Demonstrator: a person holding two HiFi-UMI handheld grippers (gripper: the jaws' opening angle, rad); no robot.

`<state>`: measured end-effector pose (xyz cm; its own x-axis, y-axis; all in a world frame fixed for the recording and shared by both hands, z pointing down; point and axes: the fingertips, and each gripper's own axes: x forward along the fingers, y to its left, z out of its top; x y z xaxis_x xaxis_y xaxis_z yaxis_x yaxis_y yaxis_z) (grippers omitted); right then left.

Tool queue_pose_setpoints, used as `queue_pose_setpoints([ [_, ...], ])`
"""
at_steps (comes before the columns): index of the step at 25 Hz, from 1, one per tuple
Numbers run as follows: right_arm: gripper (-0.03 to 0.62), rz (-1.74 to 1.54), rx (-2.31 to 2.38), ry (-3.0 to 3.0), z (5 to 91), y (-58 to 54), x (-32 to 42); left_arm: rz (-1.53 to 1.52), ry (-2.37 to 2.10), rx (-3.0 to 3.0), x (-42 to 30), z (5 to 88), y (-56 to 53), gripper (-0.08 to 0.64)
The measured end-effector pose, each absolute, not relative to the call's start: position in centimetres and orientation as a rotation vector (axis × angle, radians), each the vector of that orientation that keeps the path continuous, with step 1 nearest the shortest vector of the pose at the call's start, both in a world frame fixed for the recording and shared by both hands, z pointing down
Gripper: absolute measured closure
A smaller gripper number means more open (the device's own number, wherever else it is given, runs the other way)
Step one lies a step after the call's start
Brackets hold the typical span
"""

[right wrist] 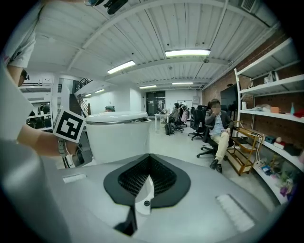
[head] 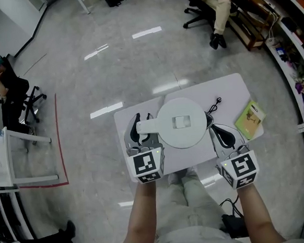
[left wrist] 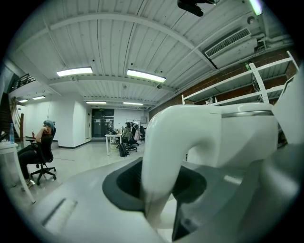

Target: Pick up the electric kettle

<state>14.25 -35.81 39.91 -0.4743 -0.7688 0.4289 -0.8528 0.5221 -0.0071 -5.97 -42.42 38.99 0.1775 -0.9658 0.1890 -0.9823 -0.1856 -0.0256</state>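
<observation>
A white electric kettle (head: 181,122) with a round lid stands over the small white table (head: 228,94); its handle (head: 144,126) points left. My left gripper (head: 140,128) is shut on that handle. In the left gripper view the curved handle (left wrist: 161,156) runs between the dark pads, with the kettle body (left wrist: 228,137) at the right. My right gripper (head: 222,135) lies just right of the kettle, apart from it, jaws shut on nothing. The right gripper view has the kettle (right wrist: 118,135) to the left of my right gripper (right wrist: 147,185). Whether the kettle is off the table I cannot tell.
A green booklet (head: 250,119) lies at the table's right edge and a black cord (head: 214,106) lies behind the kettle. Shelving (head: 292,39) lines the right wall. Seated people on office chairs (head: 214,8) are at the back and at the left (head: 13,92).
</observation>
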Motion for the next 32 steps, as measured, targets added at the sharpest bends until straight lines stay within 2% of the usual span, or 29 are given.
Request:
queue_pose_setpoints([
  [7,0.569,0.191,1.358,-2.412,33.4,-34.9,14.5,0.245,-1.949,2.33,-6.1,33.5,-40.2,0.44],
  [15,0.569,0.227,1.474,-2.422,28.1,-33.3,13.3,0.18,-1.991,2.298,-8.1,28.8,-37.8,0.439],
  [32,0.569,0.176,1.459,-2.521,24.1,-31.5,13.2,0.094,-2.056,2.331,-7.8,23.0,-37.4,0.434],
])
